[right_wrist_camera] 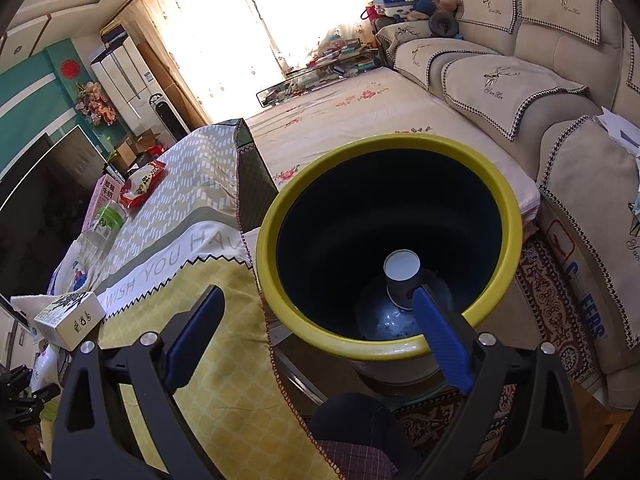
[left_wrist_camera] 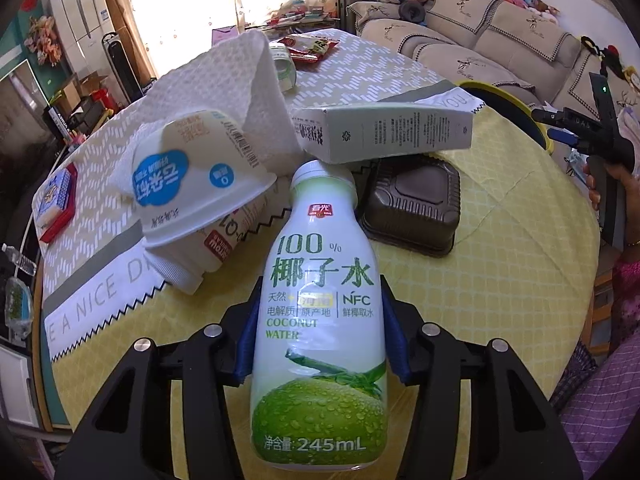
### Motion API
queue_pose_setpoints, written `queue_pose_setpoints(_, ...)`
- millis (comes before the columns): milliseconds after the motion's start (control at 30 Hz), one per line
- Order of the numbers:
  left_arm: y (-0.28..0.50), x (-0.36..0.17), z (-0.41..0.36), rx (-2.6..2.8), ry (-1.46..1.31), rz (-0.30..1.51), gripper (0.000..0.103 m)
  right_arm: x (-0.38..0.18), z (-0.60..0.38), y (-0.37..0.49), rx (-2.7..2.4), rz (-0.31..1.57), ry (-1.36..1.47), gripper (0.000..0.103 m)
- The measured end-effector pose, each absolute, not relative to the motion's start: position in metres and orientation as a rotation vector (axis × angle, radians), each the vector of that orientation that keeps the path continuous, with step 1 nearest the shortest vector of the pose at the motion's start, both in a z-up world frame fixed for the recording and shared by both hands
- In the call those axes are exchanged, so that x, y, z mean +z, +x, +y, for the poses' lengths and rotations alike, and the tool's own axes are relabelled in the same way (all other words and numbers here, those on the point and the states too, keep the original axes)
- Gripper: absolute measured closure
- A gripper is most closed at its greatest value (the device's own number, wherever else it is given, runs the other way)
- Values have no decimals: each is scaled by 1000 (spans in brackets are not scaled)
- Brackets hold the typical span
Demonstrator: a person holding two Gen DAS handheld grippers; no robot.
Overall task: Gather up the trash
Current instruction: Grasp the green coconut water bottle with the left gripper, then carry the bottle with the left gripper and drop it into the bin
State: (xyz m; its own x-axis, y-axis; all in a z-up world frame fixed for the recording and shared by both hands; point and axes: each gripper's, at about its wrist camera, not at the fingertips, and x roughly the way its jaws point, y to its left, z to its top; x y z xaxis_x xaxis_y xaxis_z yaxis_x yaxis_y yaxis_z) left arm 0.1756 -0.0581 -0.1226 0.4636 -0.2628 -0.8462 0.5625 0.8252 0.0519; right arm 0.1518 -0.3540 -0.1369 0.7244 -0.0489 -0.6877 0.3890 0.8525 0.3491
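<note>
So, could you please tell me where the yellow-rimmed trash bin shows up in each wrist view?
Left wrist: the bin peeks out at the upper right, beyond the table edge.
Right wrist: it fills the centre, rim facing the camera.
Shared landmark: the grey-green carton on the table.

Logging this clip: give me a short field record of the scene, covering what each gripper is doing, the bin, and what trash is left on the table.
left gripper: closed on the coconut water bottle, which lies on the table
right gripper: open, empty, over the bin's near rim
bin: yellow rim, dark inside, beside the table; holds a paper cup
trash on table: white tub, carton, dark tray, paper towel
</note>
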Motion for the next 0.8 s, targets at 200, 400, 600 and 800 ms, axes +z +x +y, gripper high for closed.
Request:
queue_pose_setpoints(200, 146, -116, -43, -495, 320, 977, 51, -135, -355, 146, -246, 712, 513, 13)
queue_pose_setpoints(400, 115, -85, -62, -535, 321, 909, 52, -129, -359, 136, -250, 685, 518, 13)
queue_pose_setpoints(600, 106, -45, -128, -665, 349, 817, 51, -118, -373, 114, -296, 639, 504, 13)
queue_pose_setpoints(800, 117, -21, -233, -868, 399, 751, 51, -107, -407, 80, -404, 580, 490, 13)
